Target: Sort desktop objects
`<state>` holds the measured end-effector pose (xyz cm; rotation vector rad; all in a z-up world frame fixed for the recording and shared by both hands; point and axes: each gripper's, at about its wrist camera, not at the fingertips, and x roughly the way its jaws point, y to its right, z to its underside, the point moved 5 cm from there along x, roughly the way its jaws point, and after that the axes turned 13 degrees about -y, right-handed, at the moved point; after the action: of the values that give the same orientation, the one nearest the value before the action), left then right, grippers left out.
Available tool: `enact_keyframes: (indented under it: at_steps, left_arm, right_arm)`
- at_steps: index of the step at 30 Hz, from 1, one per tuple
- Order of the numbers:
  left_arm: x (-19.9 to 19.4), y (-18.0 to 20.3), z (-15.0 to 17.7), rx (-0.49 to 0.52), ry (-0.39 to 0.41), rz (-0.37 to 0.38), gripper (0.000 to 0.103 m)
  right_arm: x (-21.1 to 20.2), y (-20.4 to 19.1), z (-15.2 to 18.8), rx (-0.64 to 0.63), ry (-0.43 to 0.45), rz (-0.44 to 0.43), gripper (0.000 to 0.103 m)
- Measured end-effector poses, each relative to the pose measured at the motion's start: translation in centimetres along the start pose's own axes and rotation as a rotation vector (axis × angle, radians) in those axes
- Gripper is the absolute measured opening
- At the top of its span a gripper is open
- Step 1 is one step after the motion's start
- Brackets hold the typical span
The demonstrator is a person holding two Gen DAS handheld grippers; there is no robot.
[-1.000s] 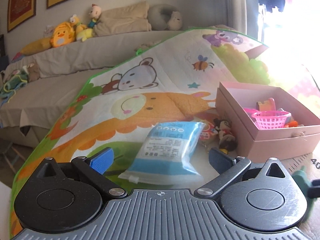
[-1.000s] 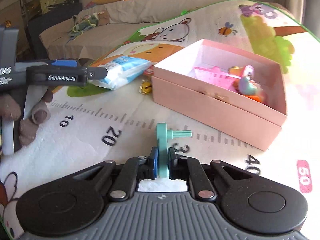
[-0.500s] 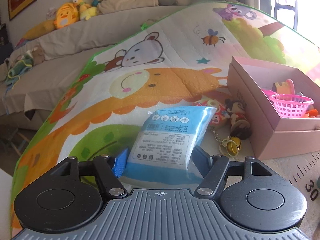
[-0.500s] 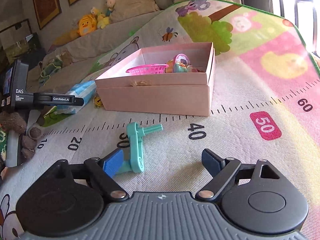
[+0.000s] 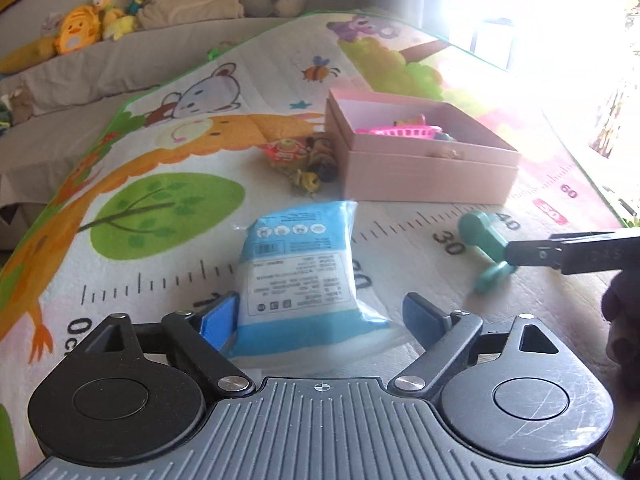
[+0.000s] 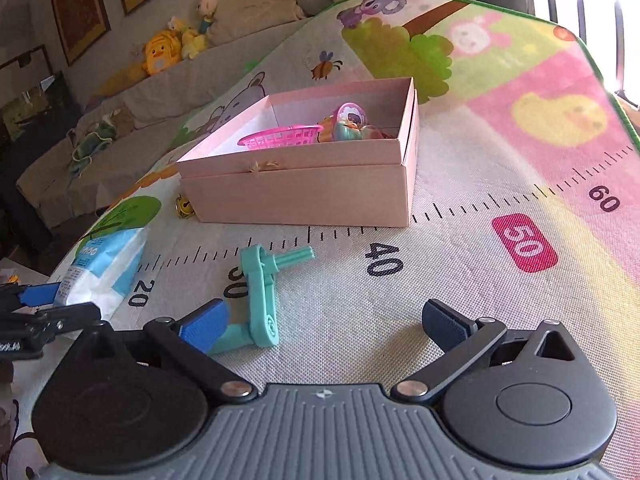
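Two grippers rest with jaws just opened, the left gripper [image 5: 320,314] spread around a blue tissue pack [image 5: 302,276] lying on the play mat [image 6: 460,280], the right gripper [image 6: 324,322] freeing a teal plastic crank [image 6: 260,292], both items short of the pink box [image 6: 304,192] meant to collect them.

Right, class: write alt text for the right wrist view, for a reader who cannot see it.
The right gripper, jaws open, hovers over a teal plastic crank lying on a play mat printed with a ruler. Beyond it stands an open pink box holding a pink basket and small toys. A blue-and-white packet lies at the left.
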<state>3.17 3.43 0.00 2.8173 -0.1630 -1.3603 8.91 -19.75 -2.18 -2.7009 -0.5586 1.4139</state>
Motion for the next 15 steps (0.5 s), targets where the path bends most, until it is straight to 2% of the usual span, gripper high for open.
enact_keyframes:
  at_steps: [8, 13, 15]
  left_arm:
    - [0.95, 0.54, 0.72, 0.007, 0.016, -0.030, 0.099]
    - [0.69, 0.11, 0.89, -0.026, 0.032, -0.038, 0.100]
    - [0.64, -0.10, 0.89, -0.041, 0.035, -0.035, 0.101]
  right_arm:
    - [0.36, -0.49, 0.01, -0.041, -0.021, 0.016, 0.103]
    - [0.41, -0.40, -0.06, -0.043, -0.036, 0.004, 0.103]
    - [0.48, -0.62, -0.41, -0.092, -0.076, -0.005, 0.103]
